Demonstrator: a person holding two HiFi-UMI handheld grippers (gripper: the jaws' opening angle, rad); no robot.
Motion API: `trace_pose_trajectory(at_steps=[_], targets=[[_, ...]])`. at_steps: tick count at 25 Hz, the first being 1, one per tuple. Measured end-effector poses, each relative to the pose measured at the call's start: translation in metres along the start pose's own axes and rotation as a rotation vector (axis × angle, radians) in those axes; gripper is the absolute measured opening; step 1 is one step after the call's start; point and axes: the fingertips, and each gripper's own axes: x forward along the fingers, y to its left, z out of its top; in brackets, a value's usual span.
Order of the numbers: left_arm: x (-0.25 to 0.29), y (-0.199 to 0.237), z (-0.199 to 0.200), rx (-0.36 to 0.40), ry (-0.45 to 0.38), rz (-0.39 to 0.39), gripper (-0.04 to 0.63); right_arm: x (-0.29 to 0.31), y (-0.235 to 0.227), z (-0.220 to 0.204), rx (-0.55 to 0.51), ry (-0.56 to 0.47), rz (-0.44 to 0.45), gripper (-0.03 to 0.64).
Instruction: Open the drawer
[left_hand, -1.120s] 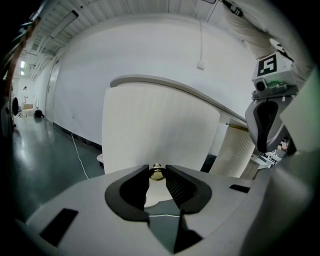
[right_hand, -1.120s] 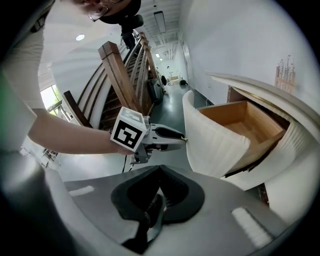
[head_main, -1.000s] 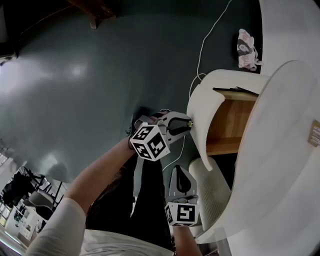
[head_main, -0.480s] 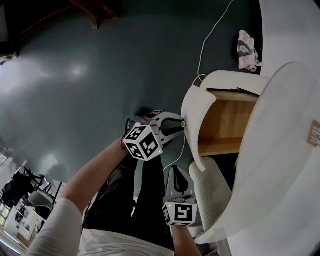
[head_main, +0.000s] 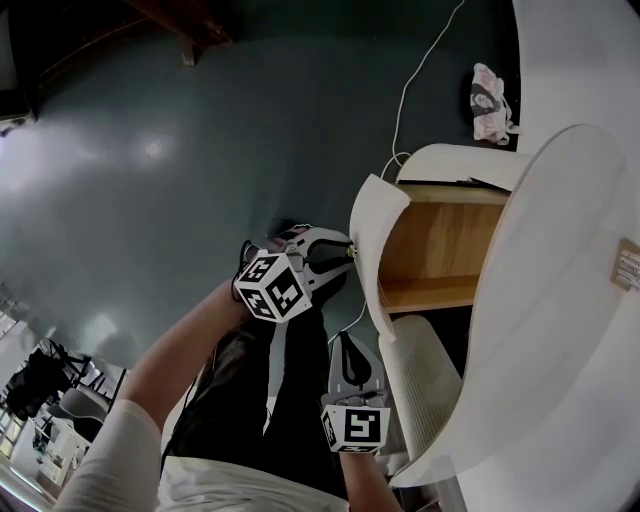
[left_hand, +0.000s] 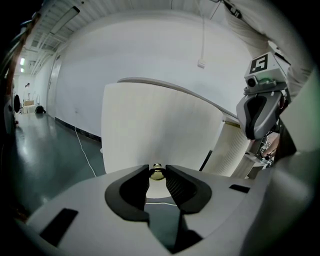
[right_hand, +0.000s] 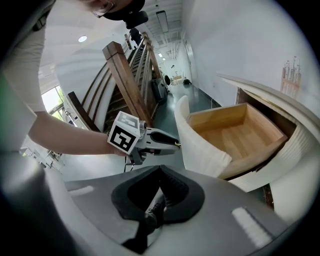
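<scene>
— What's on the ground?
— The floor (head_main: 150, 180) is dark green and glossy, with a pale patch of glare on the left. A thin white cable (head_main: 415, 75) runs over it from the far edge and curves nearer. Just right of the cable, on the far side, lies a crumpled cloth (head_main: 492, 92), white with dark print.
— Any wood about?
— A brown wooden railing (right_hand: 125, 75) with slanted bars rises on the left of the right gripper view. A corridor with ceiling lights (right_hand: 82, 38) lies beyond it.
— And the walls?
— A plain white wall (left_hand: 150, 50) stands on the far side. A white cord (left_hand: 203, 35) hangs down it, ending in a small white box (left_hand: 201, 64).
</scene>
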Motion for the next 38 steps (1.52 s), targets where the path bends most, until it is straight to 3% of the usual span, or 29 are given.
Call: trace_pose_trajectory(at_steps=[14,19,30,38], targets=[[-0.016,0.004,-0.013,-0.028,0.035,0.027,0.11,-0.003,0.016,0.006,0.005,-0.008,0.032,0.011],[-0.034,0.0,-0.004,-0.08,0.045,0.033,0.146,-0.013,0.024,0.021,0.012,-0.012,0.043,0.011],[-0.083,0.005,0.06,-0.154,0.004,0.064,0.161,-0.047,0.01,0.072,-0.018,-0.047,0.014,0.011],[-0.131,0.003,0.132,-0.133,0.013,0.093,0.155,-0.094,0.001,0.13,0.028,-0.085,-0.02,0.011]])
